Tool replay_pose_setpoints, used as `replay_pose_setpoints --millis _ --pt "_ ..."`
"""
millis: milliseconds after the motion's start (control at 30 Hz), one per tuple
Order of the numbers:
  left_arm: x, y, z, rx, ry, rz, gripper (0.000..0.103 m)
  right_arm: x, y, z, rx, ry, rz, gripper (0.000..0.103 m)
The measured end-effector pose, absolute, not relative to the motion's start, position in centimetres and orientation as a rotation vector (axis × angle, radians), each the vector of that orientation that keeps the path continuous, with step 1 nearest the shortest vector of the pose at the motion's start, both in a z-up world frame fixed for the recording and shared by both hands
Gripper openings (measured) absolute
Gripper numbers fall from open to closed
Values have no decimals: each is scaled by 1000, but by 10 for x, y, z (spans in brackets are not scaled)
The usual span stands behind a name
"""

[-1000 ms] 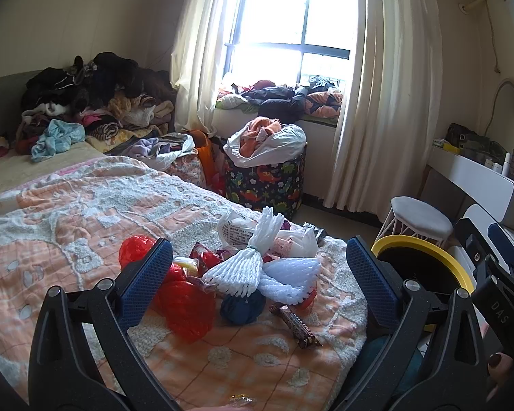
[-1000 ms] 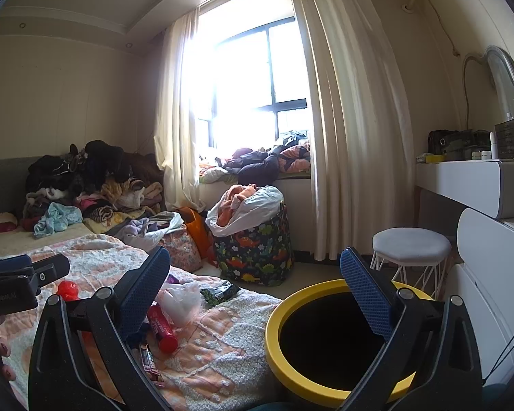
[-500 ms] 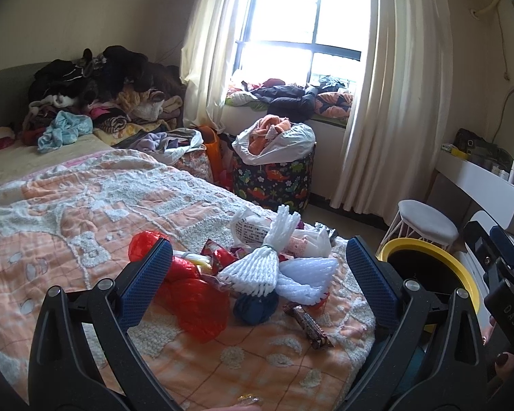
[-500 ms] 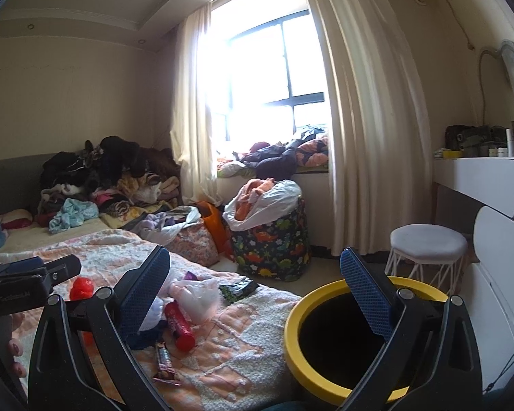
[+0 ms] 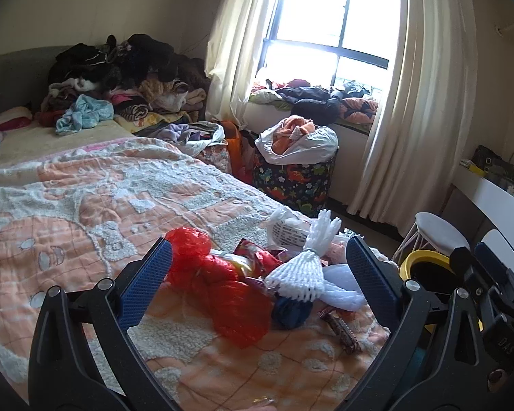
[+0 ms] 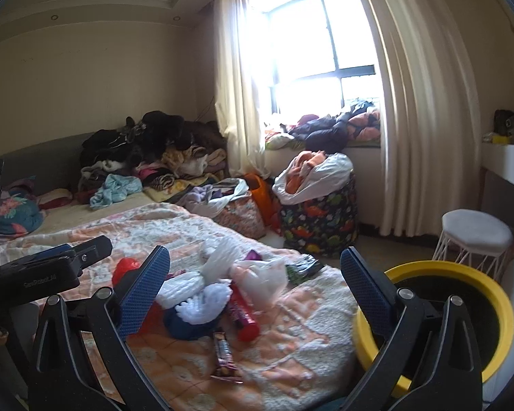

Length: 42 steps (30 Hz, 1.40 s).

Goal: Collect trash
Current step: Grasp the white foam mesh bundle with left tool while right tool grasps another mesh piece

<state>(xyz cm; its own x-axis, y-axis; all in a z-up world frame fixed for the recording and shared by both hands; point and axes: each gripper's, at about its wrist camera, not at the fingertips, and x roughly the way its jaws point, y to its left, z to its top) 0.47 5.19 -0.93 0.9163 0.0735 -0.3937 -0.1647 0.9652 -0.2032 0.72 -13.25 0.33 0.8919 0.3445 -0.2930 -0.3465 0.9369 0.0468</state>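
A heap of trash lies on the bed's corner: a red plastic bag, white foam netting, a dark blue ball, a brown snack bar wrapper and a clear printed bag. From the right wrist view I see the foam netting, a red tube, the bar wrapper and a clear bag. A yellow-rimmed black bin stands beside the bed, bin. My left gripper is open above the heap. My right gripper is open, holding nothing.
The peach patterned bedspread covers the bed. Piled clothes fill its head end. A dinosaur-print hamper and a white stool stand on the floor by the curtain. A white desk runs along the right.
Both grippers have swung left and tipped toward the bed, so the trash heap now sits between their fingers. Both stay open.
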Motion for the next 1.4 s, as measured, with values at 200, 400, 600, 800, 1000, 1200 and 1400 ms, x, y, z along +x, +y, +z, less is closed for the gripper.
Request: replay_pose_setpoints --millis 200,400,600,800,1000,1200,1400 --pt "12 76 -16 -273 420 114 93 25 -116 0 -5 371 431 97" --pt "31 88 -18 -296 450 56 93 45 -107 -9 -18 443 442 97" --pt "56 79 -23 -274 510 -41 93 65 -109 -21 9 538 479 95" --pt "67 64 -36 -248 577 -118 80 81 -112 -37 68 657 550 67" --pt "73 53 -48 -230 634 -171 65 83 -108 -50 90 724 615 53" --pt "81 43 -54 -202 679 -199 59 85 -109 -55 114 752 642 34" --pt "89 37 -57 -192 716 -214 41 85 -113 -56 135 759 656 25"
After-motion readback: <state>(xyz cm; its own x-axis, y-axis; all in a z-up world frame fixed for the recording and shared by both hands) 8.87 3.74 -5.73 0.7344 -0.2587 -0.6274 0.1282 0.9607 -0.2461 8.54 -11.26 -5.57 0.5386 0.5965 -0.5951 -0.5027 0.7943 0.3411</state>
